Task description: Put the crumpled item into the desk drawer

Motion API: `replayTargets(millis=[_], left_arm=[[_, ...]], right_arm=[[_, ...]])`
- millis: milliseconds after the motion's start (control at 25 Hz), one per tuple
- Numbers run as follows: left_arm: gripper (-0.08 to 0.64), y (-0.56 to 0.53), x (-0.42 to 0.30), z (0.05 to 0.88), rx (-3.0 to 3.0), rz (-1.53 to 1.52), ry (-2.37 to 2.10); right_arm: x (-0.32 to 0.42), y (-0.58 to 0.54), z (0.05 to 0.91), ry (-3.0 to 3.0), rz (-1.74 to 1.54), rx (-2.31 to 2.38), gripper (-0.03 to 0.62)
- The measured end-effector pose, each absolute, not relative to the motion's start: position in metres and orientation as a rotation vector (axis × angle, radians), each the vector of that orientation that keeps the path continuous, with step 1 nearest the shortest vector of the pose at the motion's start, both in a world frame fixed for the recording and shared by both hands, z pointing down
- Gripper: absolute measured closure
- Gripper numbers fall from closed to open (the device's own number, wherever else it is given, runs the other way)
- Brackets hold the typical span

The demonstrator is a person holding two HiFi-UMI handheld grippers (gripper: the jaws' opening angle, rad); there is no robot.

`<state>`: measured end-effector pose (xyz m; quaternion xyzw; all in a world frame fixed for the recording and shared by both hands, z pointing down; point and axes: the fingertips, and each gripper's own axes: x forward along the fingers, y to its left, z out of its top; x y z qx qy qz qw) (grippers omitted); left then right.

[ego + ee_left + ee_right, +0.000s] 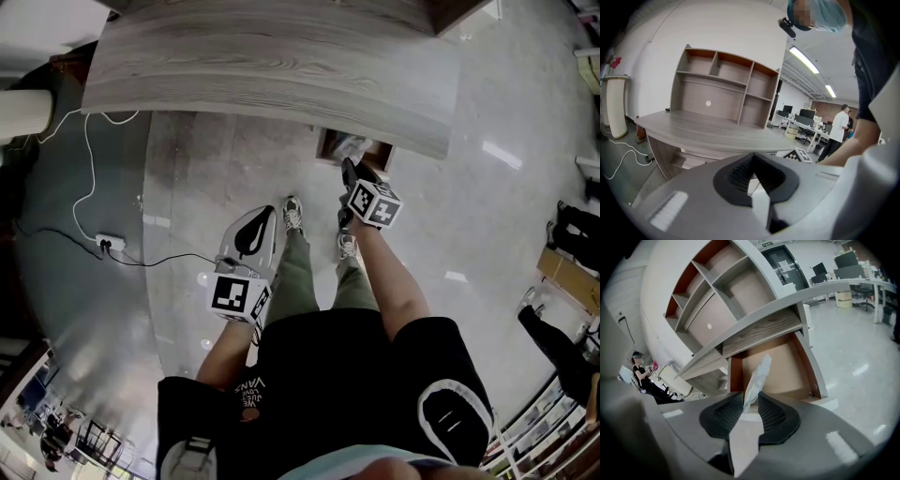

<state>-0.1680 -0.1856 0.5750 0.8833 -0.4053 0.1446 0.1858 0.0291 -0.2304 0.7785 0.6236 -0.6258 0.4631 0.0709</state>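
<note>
The crumpled item, a pale wad of paper or plastic, stands between the pads of my right gripper and reaches out over the open desk drawer. It leans on the left pad, with a gap to the right pad. In the head view the right gripper points into the drawer under the desk's front edge. My left gripper hangs lower left over the floor, tips together and nothing in it; it faces the desk.
The grey wooden desk top overhangs the drawer. A shelf unit stands on the desk. A white cable and power strip lie on the floor at left. The person's shoes stand just before the drawer.
</note>
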Motion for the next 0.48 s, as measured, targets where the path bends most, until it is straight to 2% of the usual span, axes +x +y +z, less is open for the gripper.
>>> replayTargets(millis=[240,480], left_arm=[[0.506,-0.183,-0.163,0.58,2.487,0.415,-1.121],[0.506,-0.181,-0.158,0.582,2.492,0.416,-1.108]], right_arm=[[0.039,-0.229,0.778,-1.877,1.359,1.862,0.504],[0.049,-0.225,0.779,-1.853,1.336,1.865,0.45]])
